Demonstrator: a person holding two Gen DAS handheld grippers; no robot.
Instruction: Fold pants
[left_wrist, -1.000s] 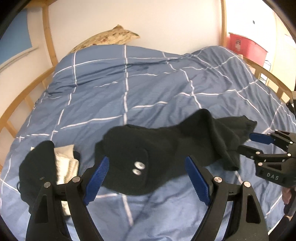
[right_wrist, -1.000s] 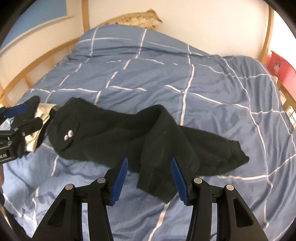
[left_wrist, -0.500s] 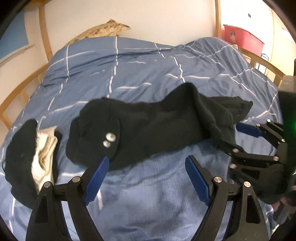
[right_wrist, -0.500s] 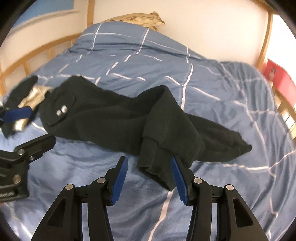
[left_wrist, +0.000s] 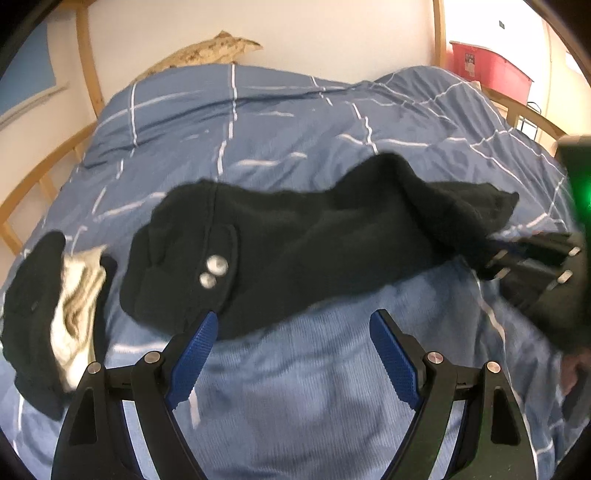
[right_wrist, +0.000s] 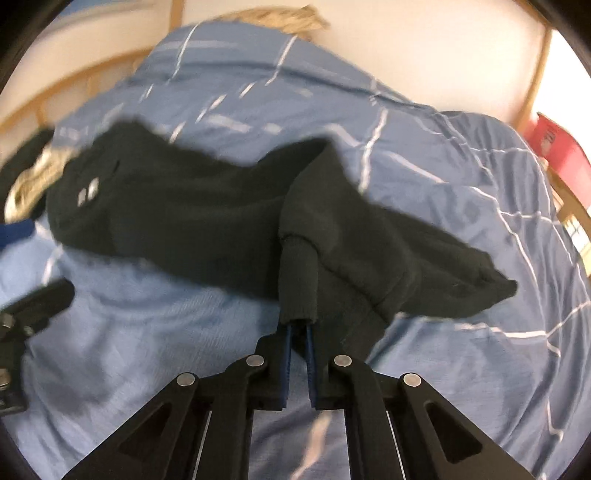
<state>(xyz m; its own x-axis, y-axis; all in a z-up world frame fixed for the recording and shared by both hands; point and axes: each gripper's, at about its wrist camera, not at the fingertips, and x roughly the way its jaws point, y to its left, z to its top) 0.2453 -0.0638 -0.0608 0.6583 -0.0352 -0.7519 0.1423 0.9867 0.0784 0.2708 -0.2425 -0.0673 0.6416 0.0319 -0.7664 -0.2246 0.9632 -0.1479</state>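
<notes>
Black pants (left_wrist: 314, 240) lie crumpled across the blue checked duvet (left_wrist: 295, 387), waist with two metal snaps (left_wrist: 212, 271) to the left, legs bunched to the right. My left gripper (left_wrist: 291, 332) is open and empty, just in front of the waist edge. My right gripper (right_wrist: 298, 332) is shut on the ribbed cuff (right_wrist: 297, 280) of one pant leg. It also shows at the right of the left wrist view (left_wrist: 532, 258), at the leg ends. The other leg (right_wrist: 443, 273) trails to the right.
A pile of black and cream clothes (left_wrist: 55, 314) lies on the bed left of the pants. A wooden bed rail (left_wrist: 33, 177) runs along the left, a pillow (left_wrist: 207, 50) at the head, a red bin (left_wrist: 487, 70) beyond the right side.
My right gripper has closed on the pant leg cuff; it was open around it before. My left gripper has drawn closer to the waist and stays open.
</notes>
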